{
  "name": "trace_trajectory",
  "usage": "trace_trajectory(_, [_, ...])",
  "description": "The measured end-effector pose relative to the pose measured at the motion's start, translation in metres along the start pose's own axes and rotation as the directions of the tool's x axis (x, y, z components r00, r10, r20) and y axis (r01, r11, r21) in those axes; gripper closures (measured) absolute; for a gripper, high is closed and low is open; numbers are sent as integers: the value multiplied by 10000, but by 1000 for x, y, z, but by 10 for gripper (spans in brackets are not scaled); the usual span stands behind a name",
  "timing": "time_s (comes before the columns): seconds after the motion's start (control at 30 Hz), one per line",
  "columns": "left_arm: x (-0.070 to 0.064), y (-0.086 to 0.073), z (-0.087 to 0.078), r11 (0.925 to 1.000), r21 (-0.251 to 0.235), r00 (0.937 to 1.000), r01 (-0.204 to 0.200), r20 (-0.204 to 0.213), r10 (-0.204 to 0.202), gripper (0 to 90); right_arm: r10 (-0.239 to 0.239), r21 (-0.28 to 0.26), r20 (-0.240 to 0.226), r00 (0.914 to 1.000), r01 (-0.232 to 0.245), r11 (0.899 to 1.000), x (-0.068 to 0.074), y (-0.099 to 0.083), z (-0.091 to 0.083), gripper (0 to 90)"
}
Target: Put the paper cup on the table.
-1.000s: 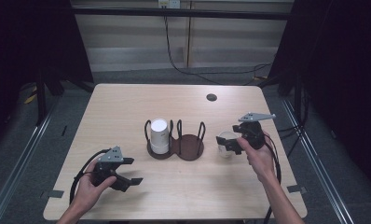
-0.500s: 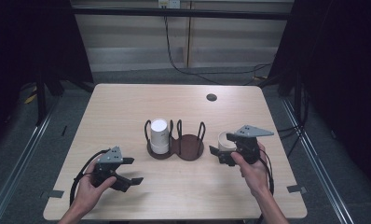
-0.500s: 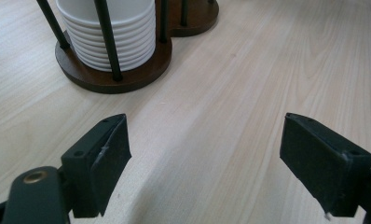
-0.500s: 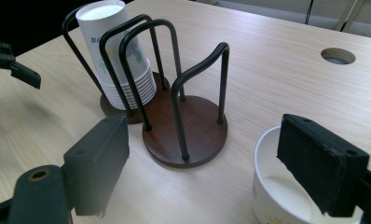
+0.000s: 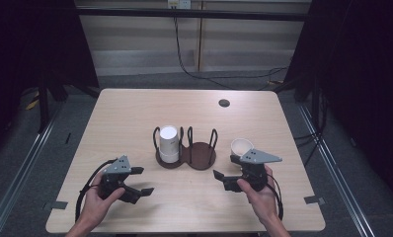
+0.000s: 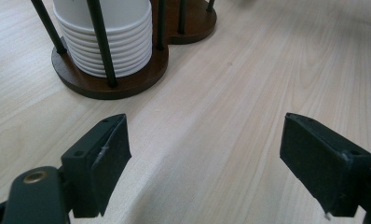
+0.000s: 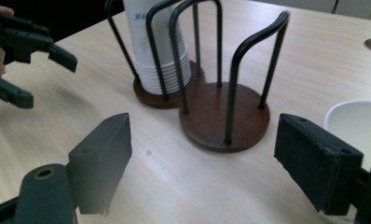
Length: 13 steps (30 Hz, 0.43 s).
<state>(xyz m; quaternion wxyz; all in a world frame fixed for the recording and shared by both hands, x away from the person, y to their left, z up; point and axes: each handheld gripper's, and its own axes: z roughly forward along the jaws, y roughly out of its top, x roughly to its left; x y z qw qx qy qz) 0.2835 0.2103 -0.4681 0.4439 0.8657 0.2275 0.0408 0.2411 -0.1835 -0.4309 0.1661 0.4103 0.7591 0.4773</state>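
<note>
Both my tongs are released: my right gripper (image 5: 230, 172) just beside the lone cup (image 5: 240, 146), right of the cup rack (image 5: 186, 156); my left gripper (image 5: 141, 181) left of it

Matt pale wood table (image 5: 135, 113), dark glossy wooden holder base (image 7: 225, 116), smooth paper cups (image 5: 168, 143).
</note>
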Motion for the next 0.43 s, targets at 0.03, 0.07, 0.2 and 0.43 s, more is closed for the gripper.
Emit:
trace_trajectory(0.03, [0, 0, 0, 10000, -12, 10000, 30, -17, -30, 160, -41, 56, -92, 9999, 42, 10000, 2, -3, 1, 181])
trace_trajectory(0.07, [-1, 0, 1, 9999, -85, 9999, 128, -1, -128, 160, -40, 84, -120, 9999, 41, 10000, 4, -4, 1, 181])
trace_trajectory(0.2, [-3, -1, -1, 9999, -116, 9999, 112, -112, -114, 160, 28, 90, -253, 9997, -26, 10000, 8, -13, 2, 180])
trace_trajectory(0.43, [-8, -3, 2, 9998, -154, 9998, 89, -164, -92, 160, 60, 764, -553, 9985, -17, 9971, 13, -32, 13, 174])
